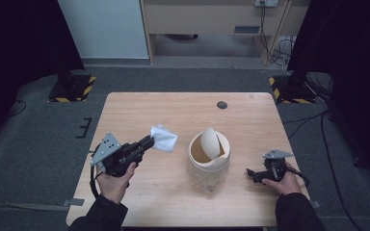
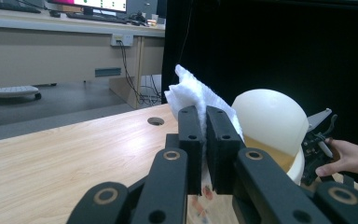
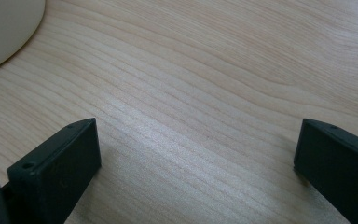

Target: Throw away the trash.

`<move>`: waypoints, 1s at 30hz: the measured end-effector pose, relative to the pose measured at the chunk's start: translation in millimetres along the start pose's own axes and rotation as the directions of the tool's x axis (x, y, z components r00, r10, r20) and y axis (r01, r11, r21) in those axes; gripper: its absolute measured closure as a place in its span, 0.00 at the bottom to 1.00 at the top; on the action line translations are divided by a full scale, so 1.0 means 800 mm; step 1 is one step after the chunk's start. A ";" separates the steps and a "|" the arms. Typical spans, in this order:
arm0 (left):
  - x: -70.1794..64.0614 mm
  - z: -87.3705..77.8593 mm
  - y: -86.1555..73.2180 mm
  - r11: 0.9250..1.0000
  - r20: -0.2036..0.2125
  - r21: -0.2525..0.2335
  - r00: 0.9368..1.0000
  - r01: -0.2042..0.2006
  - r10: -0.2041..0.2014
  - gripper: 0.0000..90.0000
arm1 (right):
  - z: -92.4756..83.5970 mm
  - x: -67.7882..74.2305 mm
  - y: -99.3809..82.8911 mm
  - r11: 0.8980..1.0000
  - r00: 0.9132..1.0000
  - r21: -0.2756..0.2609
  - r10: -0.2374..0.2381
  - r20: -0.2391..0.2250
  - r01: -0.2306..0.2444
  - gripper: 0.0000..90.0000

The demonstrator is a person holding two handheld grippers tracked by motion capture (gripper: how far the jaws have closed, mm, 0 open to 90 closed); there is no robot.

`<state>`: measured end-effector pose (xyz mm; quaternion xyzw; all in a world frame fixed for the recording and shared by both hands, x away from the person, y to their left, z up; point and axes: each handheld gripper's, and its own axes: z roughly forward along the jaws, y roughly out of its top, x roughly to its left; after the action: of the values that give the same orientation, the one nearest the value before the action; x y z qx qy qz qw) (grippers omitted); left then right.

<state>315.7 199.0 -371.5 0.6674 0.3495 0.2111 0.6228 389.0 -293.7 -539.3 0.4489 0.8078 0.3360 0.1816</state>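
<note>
One worktop (image 1: 139, 192) of pale wood carries everything here, and the biggest thing on it is a cream bin (image 1: 209, 166) with a swing lid, standing just right of centre, somewhat nearer the person's edge than the far edge. Its domed flap (image 1: 210, 143) is tipped up, leaving an opening on the side that faces the left edge of the worktop.

Next in size, the left gripper (image 1: 148, 141) is held above the left half of the worktop, its jaws pressed together and pinching a crumpled white tissue (image 1: 164, 138). In the left gripper view the tissue (image 2: 191, 95) stands up out of the pads (image 2: 189, 140), with the flap (image 2: 270, 119) close behind it and a little to the right.

The coming move turns on that one relation: the bin's opening lies straight along the left gripper's long axis, toward the right edge, so the tissue is likely carried a short way rightward and over the rim before release. The left hand is plainly the nearer one.

The right gripper (image 1: 251, 174) rests low near the right edge, jaws spread wide over bare wood (image 3: 205, 116), holding nothing, beside the bin's wall (image 3: 4, 32).
</note>
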 end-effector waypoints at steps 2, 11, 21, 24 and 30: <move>-0.001 0.003 0.001 1.000 0.004 -0.001 1.000 0.002 -0.002 0.94 | 0.000 0.000 0.000 1.000 1.000 0.000 -0.001 0.000 0.001 0.01; -0.008 0.022 0.002 1.000 0.022 0.008 1.000 -0.001 0.001 0.94 | 0.000 0.000 0.000 1.000 1.000 0.000 0.000 0.000 0.000 0.01; -0.019 0.044 -0.008 0.999 0.047 0.039 0.999 -0.012 0.010 0.94 | 0.000 0.000 0.000 1.000 1.000 0.000 0.000 0.000 0.000 0.01; -0.020 0.048 -0.012 0.999 0.048 0.051 0.999 -0.016 0.014 0.94 | 0.000 0.000 0.000 1.000 1.000 0.000 0.000 0.000 0.000 0.01; -0.022 0.056 -0.017 0.998 0.055 0.063 0.998 -0.016 0.012 0.94 | 0.000 0.000 0.000 1.000 1.000 0.000 0.000 0.000 0.000 0.01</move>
<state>333.5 155.7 -387.8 0.6947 0.3341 0.1859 0.6092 388.8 -293.7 -539.3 0.4490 0.8078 0.3360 0.1814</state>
